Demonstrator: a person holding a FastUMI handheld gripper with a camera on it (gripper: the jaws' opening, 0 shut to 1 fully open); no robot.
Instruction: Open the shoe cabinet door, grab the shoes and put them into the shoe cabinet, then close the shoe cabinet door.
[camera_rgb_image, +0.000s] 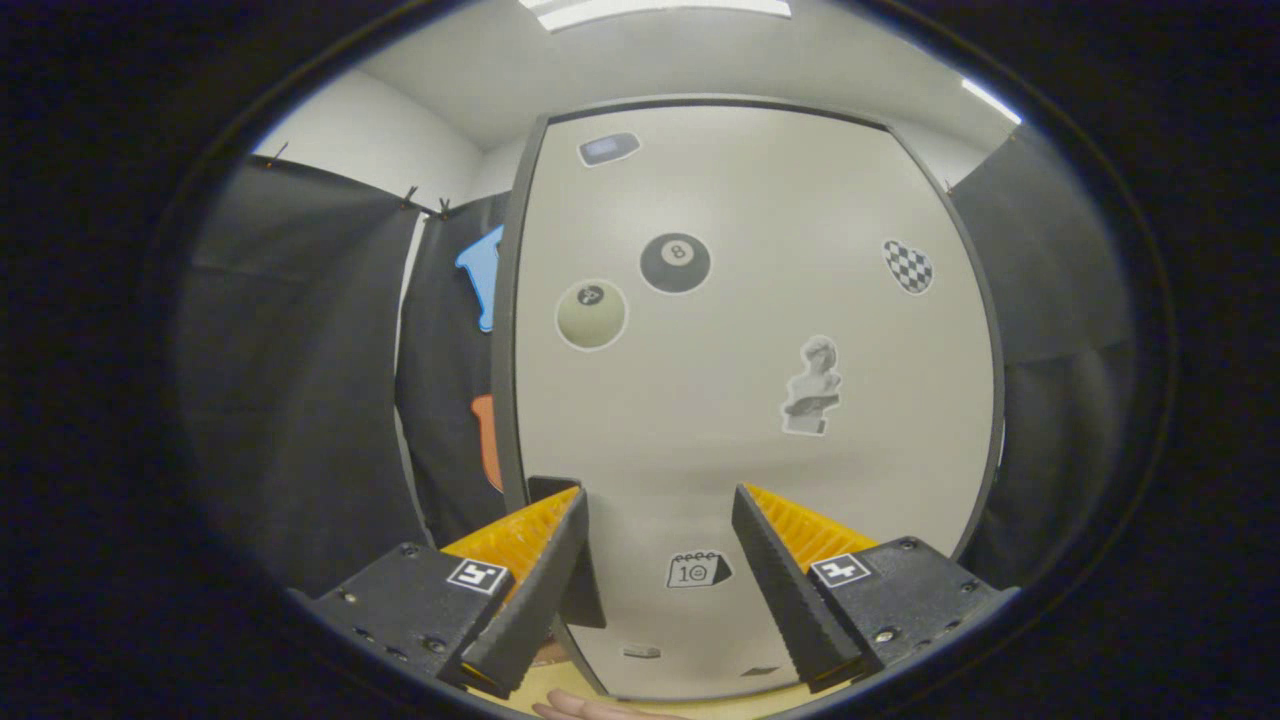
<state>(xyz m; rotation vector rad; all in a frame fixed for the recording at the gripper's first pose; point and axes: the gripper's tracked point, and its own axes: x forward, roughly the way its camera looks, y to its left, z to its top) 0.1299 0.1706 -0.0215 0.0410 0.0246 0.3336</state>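
Note:
The shoe cabinet door stands straight ahead of me, a pale flat panel with a dark rim and several stickers on it. A dark handle runs down its left edge, just behind my left finger. My gripper is open, close to the door's lower part, with only the bare panel showing between the fingers. The left fingertip is level with the top of the handle; I cannot tell whether it touches it. Whether the door is fully closed is not clear from here.
Black booth cloth hangs to the left of the cabinet and again on the right. A person's hand shows low down, under the fingers, on a light wooden surface.

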